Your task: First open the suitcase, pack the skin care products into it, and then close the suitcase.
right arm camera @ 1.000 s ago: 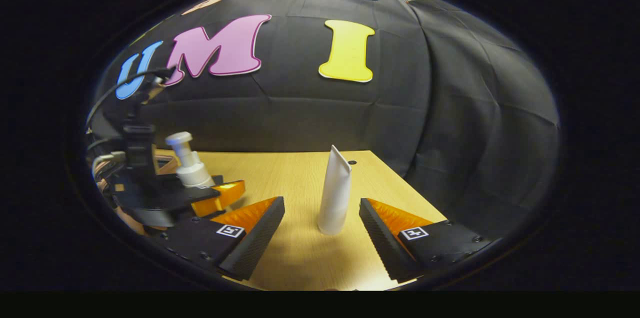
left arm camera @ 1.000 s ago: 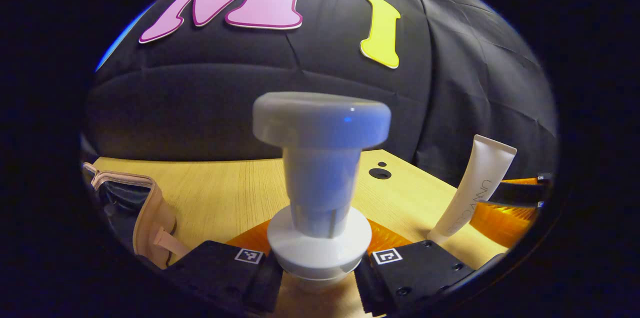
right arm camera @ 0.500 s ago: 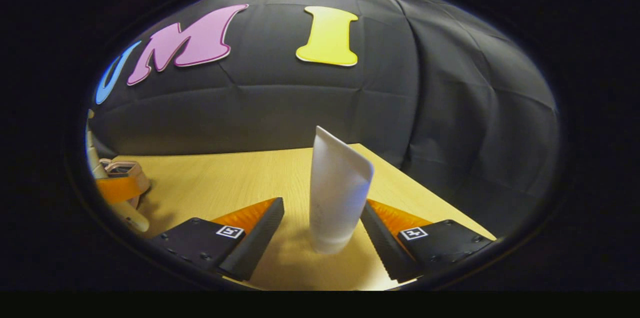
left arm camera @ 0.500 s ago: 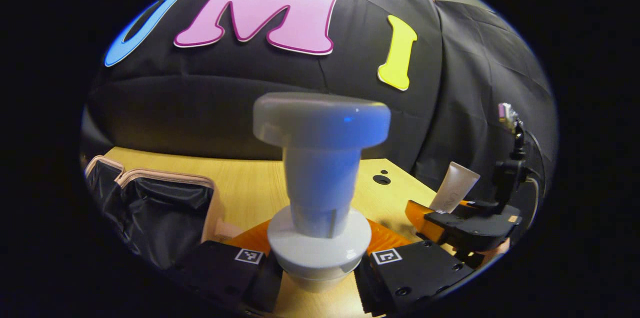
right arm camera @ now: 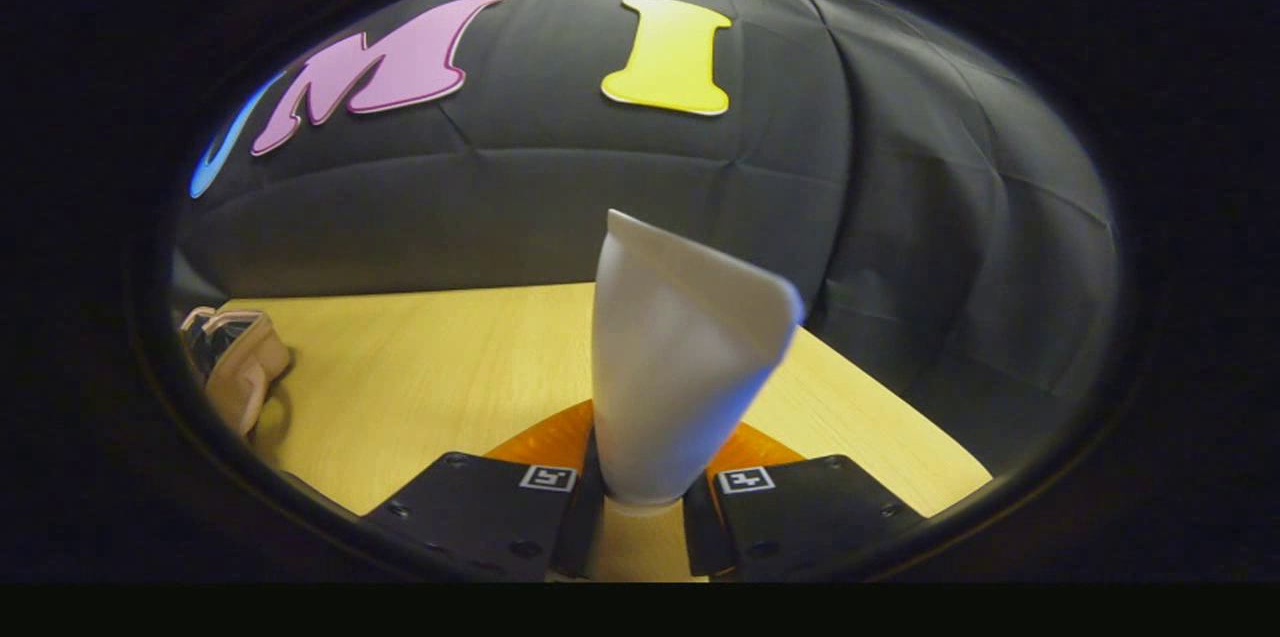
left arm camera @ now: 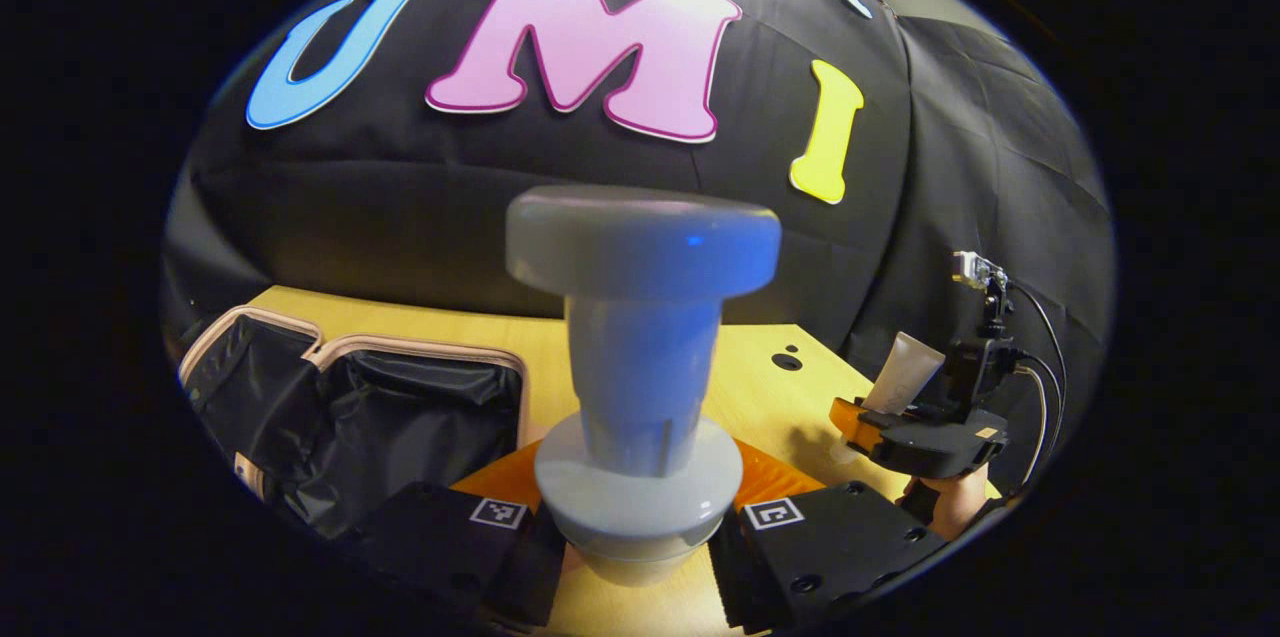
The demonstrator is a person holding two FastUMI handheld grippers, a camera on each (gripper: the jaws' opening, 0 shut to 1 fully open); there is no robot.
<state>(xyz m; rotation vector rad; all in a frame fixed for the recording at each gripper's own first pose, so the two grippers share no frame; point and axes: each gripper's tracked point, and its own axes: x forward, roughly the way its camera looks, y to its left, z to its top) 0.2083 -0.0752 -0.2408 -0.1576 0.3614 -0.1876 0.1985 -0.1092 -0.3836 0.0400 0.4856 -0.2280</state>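
A white pump bottle [left arm camera: 640,357] stands upright between the fingers of my left gripper [left arm camera: 638,542], which is shut on its collar. To its left the open suitcase [left arm camera: 370,427] with a pink rim and dark lining lies on the wooden table [left arm camera: 480,357]. At the right of the left gripper view my right gripper [left arm camera: 900,422] holds a white tube [left arm camera: 900,372]. In the right gripper view that white tube [right arm camera: 680,367] stands upright with my right gripper [right arm camera: 640,517] shut on its lower end. The suitcase edge [right arm camera: 235,362] shows at far left.
The table [right arm camera: 430,387] has a light wood top with two small round holes [left arm camera: 790,359] near its far right corner. Black cloth walls close the booth behind and to the right. A hand [left arm camera: 950,497] holds the right gripper.
My right gripper closed in on the white tube and shut on it. My left gripper swung left with the pump bottle, bringing more of the open suitcase into sight.
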